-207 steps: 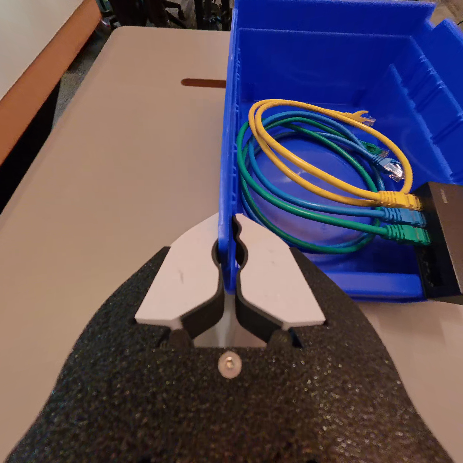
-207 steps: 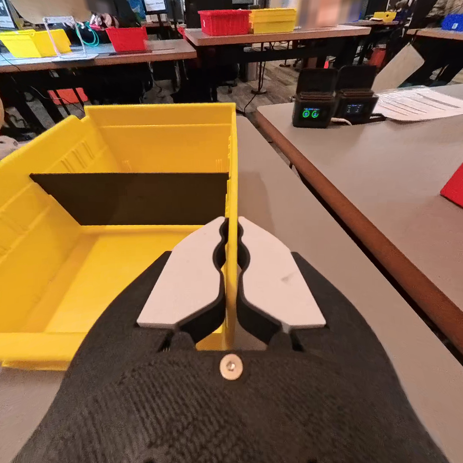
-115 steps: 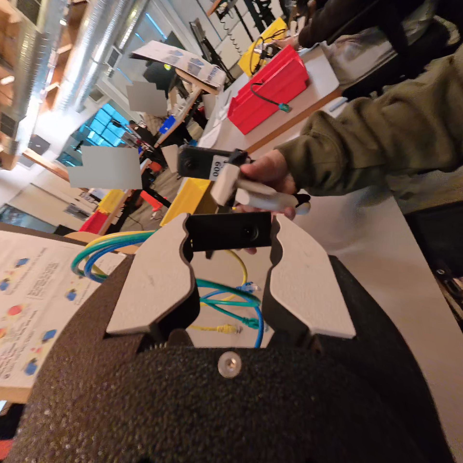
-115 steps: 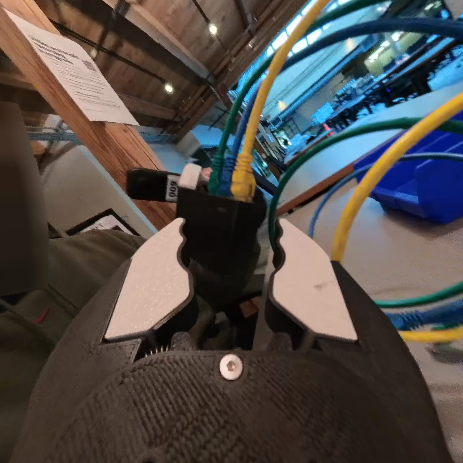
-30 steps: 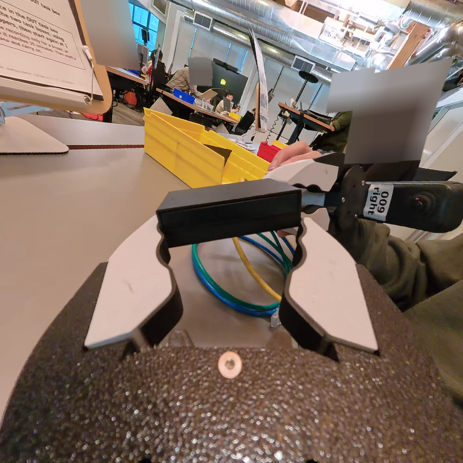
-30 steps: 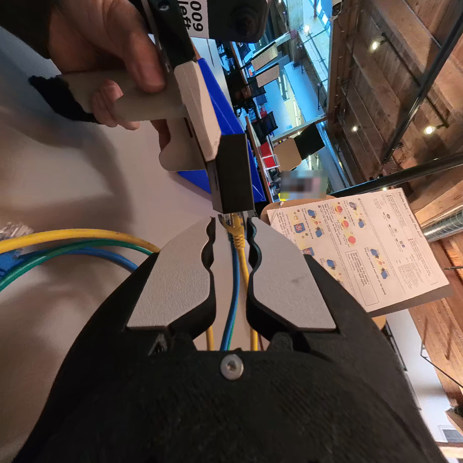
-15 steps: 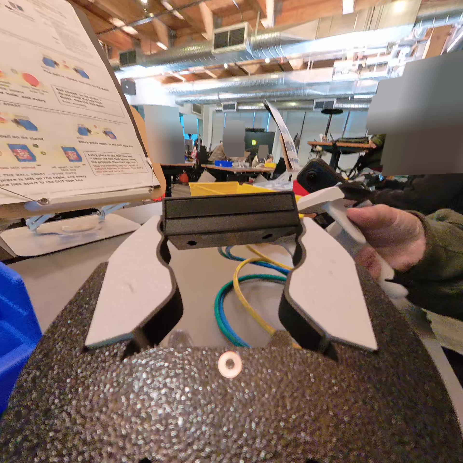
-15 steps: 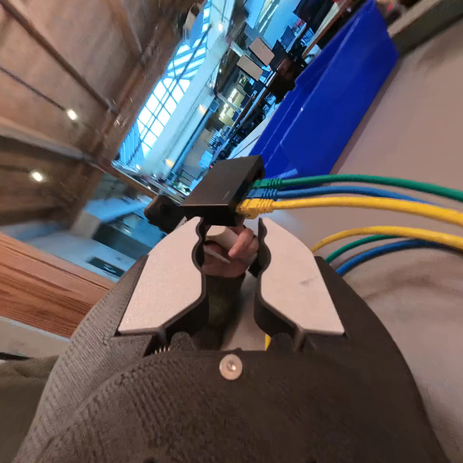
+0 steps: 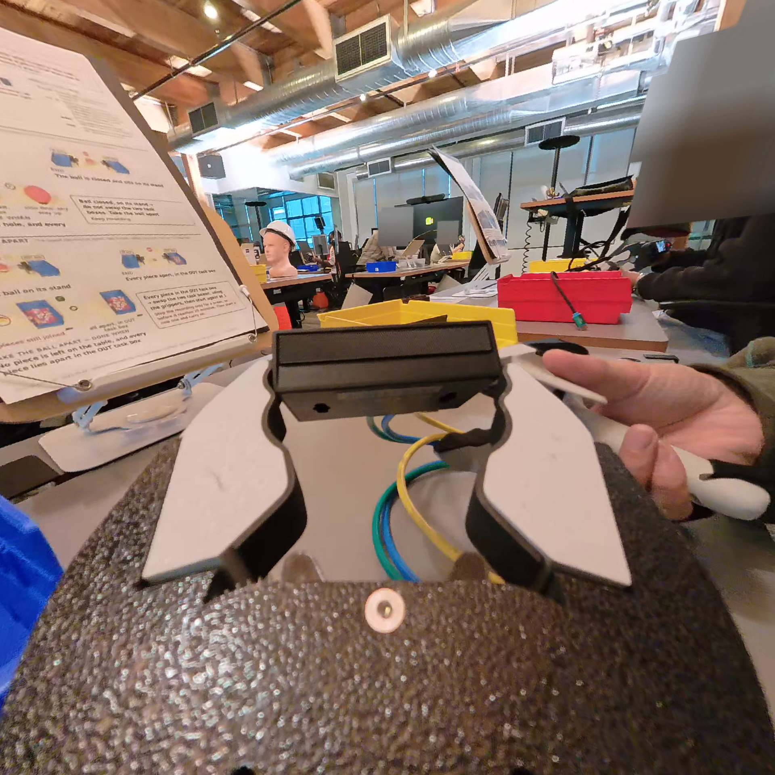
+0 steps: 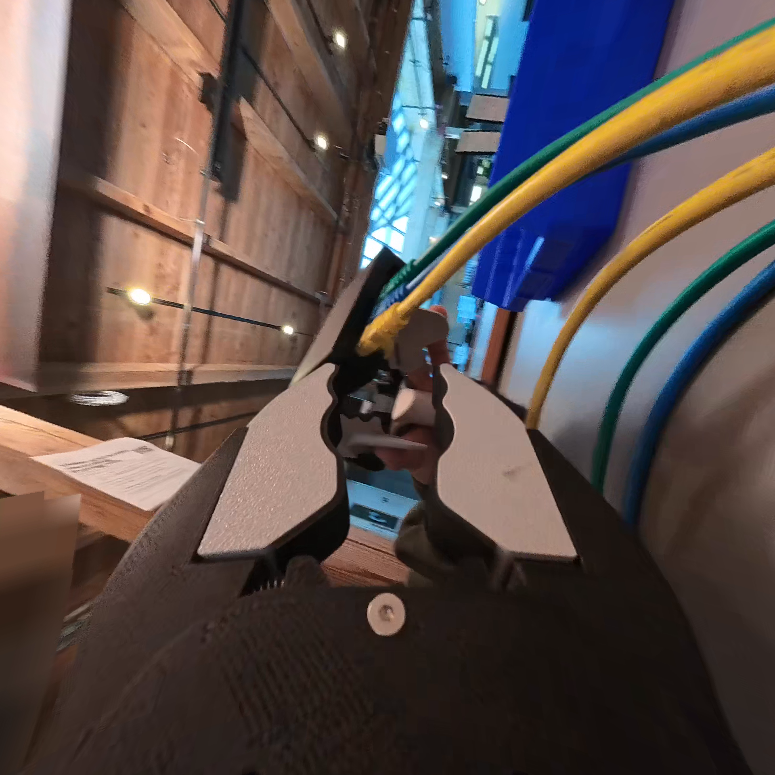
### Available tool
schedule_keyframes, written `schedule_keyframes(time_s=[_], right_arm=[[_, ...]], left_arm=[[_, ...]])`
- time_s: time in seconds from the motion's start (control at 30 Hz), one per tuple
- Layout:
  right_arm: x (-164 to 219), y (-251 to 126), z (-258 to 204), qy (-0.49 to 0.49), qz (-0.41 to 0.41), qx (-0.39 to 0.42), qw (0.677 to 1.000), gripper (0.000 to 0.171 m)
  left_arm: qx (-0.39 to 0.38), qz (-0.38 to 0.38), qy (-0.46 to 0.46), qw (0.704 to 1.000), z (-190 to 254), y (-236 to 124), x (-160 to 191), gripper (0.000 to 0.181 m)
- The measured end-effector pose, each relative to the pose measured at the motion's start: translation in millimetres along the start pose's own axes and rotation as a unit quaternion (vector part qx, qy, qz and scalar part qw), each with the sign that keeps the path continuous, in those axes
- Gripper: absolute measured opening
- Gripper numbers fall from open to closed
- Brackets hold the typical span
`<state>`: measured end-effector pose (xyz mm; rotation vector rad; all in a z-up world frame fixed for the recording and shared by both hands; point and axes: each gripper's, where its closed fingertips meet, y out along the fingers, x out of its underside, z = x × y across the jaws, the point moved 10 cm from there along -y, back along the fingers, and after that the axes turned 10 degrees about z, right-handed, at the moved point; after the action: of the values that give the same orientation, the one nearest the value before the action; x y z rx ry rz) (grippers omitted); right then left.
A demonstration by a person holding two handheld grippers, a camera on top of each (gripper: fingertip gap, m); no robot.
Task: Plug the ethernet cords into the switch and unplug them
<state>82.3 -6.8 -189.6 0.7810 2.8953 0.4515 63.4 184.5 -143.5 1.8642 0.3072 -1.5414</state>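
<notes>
A grey tabletop (image 9: 344, 495) carries loose loops of yellow, green and blue ethernet cords (image 9: 394, 507), with a blue plastic bin (image 10: 562, 167) lying farther off on it. The left gripper (image 9: 383, 402) holds the black rectangular switch (image 9: 383, 369) above the tabletop, its pale fingers (image 9: 226, 474) clamped on the switch's two short ends. The right gripper (image 10: 383, 402) points at the yellow plug (image 10: 379, 333) seated in the switch, its fingers apart and gripping nothing.

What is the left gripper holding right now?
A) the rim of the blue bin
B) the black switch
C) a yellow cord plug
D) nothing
B: in the left wrist view the left gripper has its fingers clamped on both ends of the black switch, with the cords hanging below it.
</notes>
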Motion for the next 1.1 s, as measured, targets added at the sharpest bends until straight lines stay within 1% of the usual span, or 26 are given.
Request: schedule_keyframes(time_s=[0.1,0.13,0.2,0.27,0.3,0.37,0.4,0.47,0.5,0.53,0.57,0.6,0.67,0.73,0.77,0.87,1.0,1.1], right_arm=[[-0.6,-0.4,-1.1,0.053,0.031,-0.038,0.997,0.031],[-1.0,-0.9,0.1,0.055,0.031,-0.035,0.997,0.032],[-1.2,-1.4,1.8,0.051,0.032,-0.019,0.998,0.04],[-0.9,-1.7,0.3,0.056,0.026,-0.019,0.998,0.035],[-1.3,-2.1,0.0,0.049,0.022,-0.015,0.998,0.035],[-2.0,-2.4,0.9,0.049,0.025,-0.001,0.999,0.045],[-2.1,-2.0,0.5,0.065,0.037,-0.013,0.997,0.045],[0.1,-0.7,2.0,0.084,0.039,-0.027,0.995,0.038],[0.9,-0.5,3.1,0.085,0.039,-0.027,0.995,0.041],[0.6,-1.2,3.1,0.092,0.041,-0.039,0.994,0.032],[-0.2,-1.3,2.8,0.1,0.041,-0.046,0.993,0.027],[-1.0,-1.6,2.5,0.095,0.039,-0.046,0.994,0.026],[-2.2,-2.1,0.7,0.068,0.035,-0.049,0.996,0.025],[-5.4,-3.3,-1.4,0.034,0.036,-0.043,0.998,0.024],[-8.2,-4.8,-2.9,0.004,0.044,-0.035,0.998,0.015],[-12.9,-8.5,-10.6,-0.087,0.068,-0.027,0.993,0.015],[-18.5,-11.9,-19.5,-0.191,0.074,-0.021,0.979,0.015],[-14.1,-11.6,-25.3,-0.264,0.081,-0.015,0.961,0.014]], left_arm=[[0.002,-0.004,0.015,1.0,1.7,-0.1,2.2,0.097],[0.002,-0.007,0.022,1.0,2.6,0.3,2.2,0.097],[0.002,-0.01,0.035,0.999,3.7,0.7,1.1,0.097],[-0.001,-0.009,0.046,0.999,3.9,0.5,-1.7,0.097],[-0.001,-0.005,0.05,0.999,4.3,0.3,-3.8,0.097],[0.002,0.002,0.054,0.999,6.3,1.0,-7.6,0.096],[0.008,0.003,0.057,0.998,8.2,1.9,-8.1,0.097],[0.016,-0.001,0.065,0.998,12.1,4.5,-6.5,0.097],[0.018,-0.002,0.067,0.998,13.1,5.2,-5.5,0.097],[0.019,-0.006,0.067,0.998,12.9,5.1,-4.6,0.097],[0.02,-0.009,0.067,0.997,12.4,4.5,-3.6,0.097],[0.022,-0.008,0.067,0.998,12.3,3.9,-3.1,0.097],[0.028,-0.014,0.062,0.998,11.7,2.9,-3.2,0.097],[0.03,-0.048,0.057,0.997,10.2,2.6,-3.4,0.097],[0.028,-0.067,0.058,0.996,10.4,2.9,-3.0,0.097],[0.009,-0.111,0.079,0.991,16.2,8.8,-2.2,0.098],[-0.005,-0.136,0.095,0.986,21.1,14.9,0.7,0.098],[-0.037,-0.122,0.083,0.988,22.3,18.6,3.1,0.103]])
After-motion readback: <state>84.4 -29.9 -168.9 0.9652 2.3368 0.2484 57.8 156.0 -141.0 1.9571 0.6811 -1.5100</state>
